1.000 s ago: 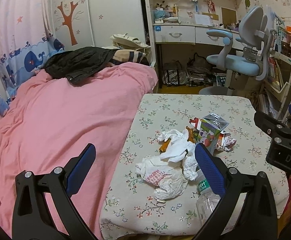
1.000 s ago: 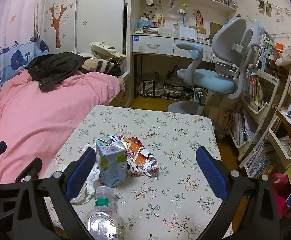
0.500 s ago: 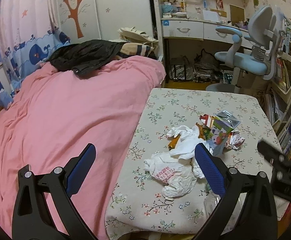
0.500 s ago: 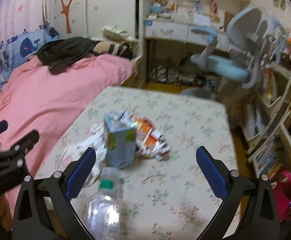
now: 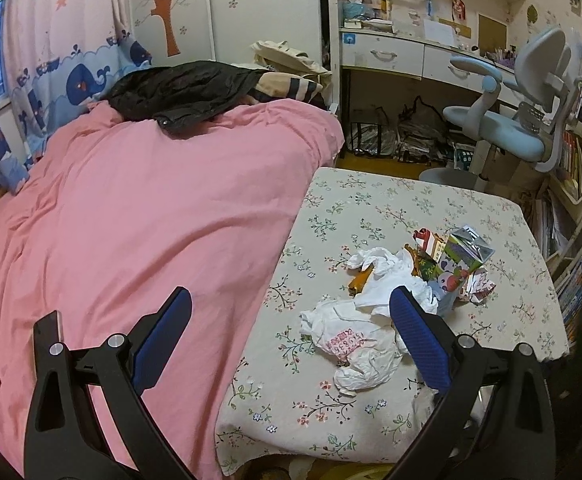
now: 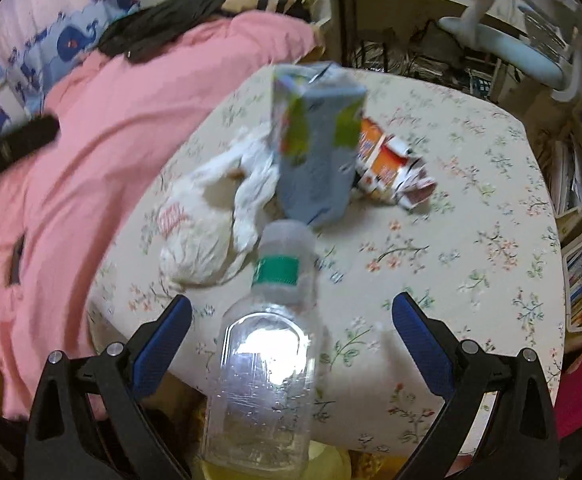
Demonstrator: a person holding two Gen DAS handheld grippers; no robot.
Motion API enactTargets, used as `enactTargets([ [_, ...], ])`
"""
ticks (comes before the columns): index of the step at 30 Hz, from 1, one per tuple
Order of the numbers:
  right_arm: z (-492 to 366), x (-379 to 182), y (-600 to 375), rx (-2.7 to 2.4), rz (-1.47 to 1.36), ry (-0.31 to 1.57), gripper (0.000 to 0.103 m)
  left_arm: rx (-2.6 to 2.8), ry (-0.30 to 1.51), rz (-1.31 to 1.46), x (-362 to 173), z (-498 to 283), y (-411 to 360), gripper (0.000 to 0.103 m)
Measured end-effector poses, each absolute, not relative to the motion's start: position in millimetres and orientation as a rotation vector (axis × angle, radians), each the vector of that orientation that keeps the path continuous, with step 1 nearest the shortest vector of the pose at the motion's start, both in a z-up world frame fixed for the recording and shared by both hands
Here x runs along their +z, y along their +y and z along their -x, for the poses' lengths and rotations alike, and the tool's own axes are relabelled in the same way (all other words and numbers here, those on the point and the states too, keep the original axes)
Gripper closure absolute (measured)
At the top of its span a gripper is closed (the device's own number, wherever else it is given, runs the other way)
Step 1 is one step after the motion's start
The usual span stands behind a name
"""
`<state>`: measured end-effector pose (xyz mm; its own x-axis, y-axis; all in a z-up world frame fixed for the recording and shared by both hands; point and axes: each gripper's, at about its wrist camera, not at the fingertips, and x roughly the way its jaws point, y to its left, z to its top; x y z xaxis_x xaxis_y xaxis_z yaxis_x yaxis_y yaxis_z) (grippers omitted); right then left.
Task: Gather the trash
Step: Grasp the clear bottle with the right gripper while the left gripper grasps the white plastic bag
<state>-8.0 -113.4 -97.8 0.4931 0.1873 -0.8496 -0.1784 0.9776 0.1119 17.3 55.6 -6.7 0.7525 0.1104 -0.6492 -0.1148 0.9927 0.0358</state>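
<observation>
Left gripper [image 5: 291,330]: my jaws stand wide apart, holding nothing, above the seam between the pink bed [image 5: 131,220] and the floral table [image 5: 391,208].
Right gripper [image 6: 291,328]: my jaws spread wide, gripping nothing; the clear bottle [image 6: 263,376] stands between them, touching neither finger.
Trash pile: on the table, at 2 o'clock from my left gripper.
Carton [image 6: 315,144]: upright, at 12 o'clock from the bottle.
White plastic bag [image 6: 207,224]: crumpled, at 8 o'clock from the carton, touching it.
Orange wrapper [image 6: 391,168]: flattened, at 3 o'clock, just beside the carton.
</observation>
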Motion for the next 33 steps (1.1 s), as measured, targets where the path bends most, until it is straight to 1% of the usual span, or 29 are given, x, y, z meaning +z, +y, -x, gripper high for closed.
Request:
enactTargets([
  [5, 8, -116, -104, 0.202, 0.046, 1.074, 0.007, 0.123, 0.713, 0.031, -6, -18, 63, 0.007],
  [8, 9, -123, -107, 0.193, 0.043, 1.086, 0.009, 0.116, 0.720, 0.043, -7, -19, 64, 0.007],
  [10, 9, -127, -110, 0.191, 0.033, 1.097, 0.016, 0.112, 0.720, 0.039, -7, -18, 63, 0.007],
  [11, 8, -130, -112, 0.195, 0.018, 1.108, 0.023, 0.110, 0.721, 0.037, -7, -18, 63, 0.007],
  [12, 7, -133, -115, 0.193, 0.007, 1.119, 0.026, 0.107, 0.722, 0.034, -7, -18, 62, 0.007],
  [14, 7, -138, -118, 0.181, 0.016, 1.133, 0.030, 0.104, 0.726, 0.032, -8, -18, 61, 0.007],
  [17, 10, -137, -121, 0.188, 0.016, 1.127, 0.046, 0.100, 0.732, 0.027, -9, -19, 59, 0.007],
  [23, 14, -132, -143, 0.194, -0.071, 1.099, 0.046, 0.071, 0.779, -0.013, -20, -23, 55, 0.007],
  [28, 14, -121, -175, 0.195, -0.228, 1.063, 0.046, -0.017, 0.921, -0.053, -53, -36, 39, 0.007],
  [32, 8, -113, -197, 0.197, -0.317, 1.042, 0.046, -0.046, 0.973, -0.124, -79, -42, 20, 0.008],
  [33, 7, -112, -201, 0.200, -0.335, 1.037, 0.046, -0.051, 0.981, -0.129, -84, -43, 18, 0.010],
])
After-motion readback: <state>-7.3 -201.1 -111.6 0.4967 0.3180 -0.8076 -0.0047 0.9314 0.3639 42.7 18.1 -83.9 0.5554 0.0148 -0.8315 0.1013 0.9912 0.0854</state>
